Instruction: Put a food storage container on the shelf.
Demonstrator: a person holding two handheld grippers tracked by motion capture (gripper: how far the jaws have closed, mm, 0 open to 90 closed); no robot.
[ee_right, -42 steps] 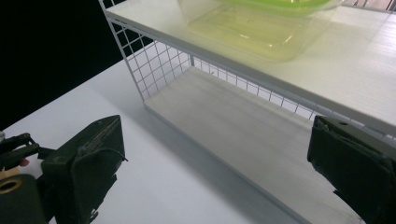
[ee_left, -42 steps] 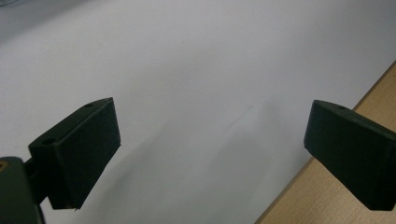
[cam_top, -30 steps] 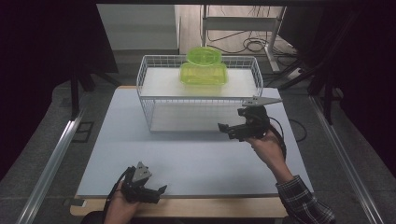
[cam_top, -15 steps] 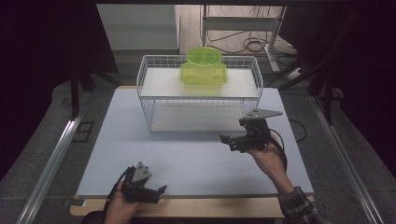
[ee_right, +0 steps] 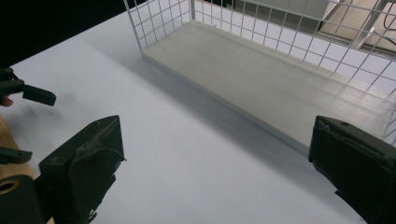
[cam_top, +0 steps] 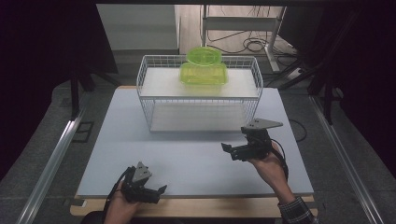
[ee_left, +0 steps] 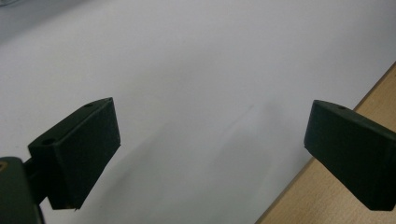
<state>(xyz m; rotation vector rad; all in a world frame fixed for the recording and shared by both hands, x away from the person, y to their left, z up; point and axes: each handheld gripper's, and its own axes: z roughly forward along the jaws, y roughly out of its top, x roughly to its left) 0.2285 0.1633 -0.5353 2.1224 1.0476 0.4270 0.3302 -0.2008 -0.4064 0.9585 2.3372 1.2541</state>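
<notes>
We held 2 claws over the white table (cam_top: 116, 140), and both were empty with their jaws standing wide apart. The right claw (cam_top: 232, 151) hovered above the right half of the table, pointing to the left, and the left claw (cam_top: 156, 193) rested low at the near edge. The things we judged to be the work in hand were the green container (cam_top: 203, 74) and the green lid (cam_top: 204, 55), 1 of each; the lid seemed to lean behind the container or on it, we could not tell which. Both stood on the upper level of the 1 wire rack (cam_top: 154, 88) at the far side of the table. From the right claw they lay forward, higher and a little to the left, well apart, with the rack's wire wall between. The long axis of the container ran from left to right, parallel to the front of the rack. The right claw was clearly nearer, so we judged it the likely one to reach. The lower shelf (ee_right: 280, 93) of the rack was bare.
</notes>
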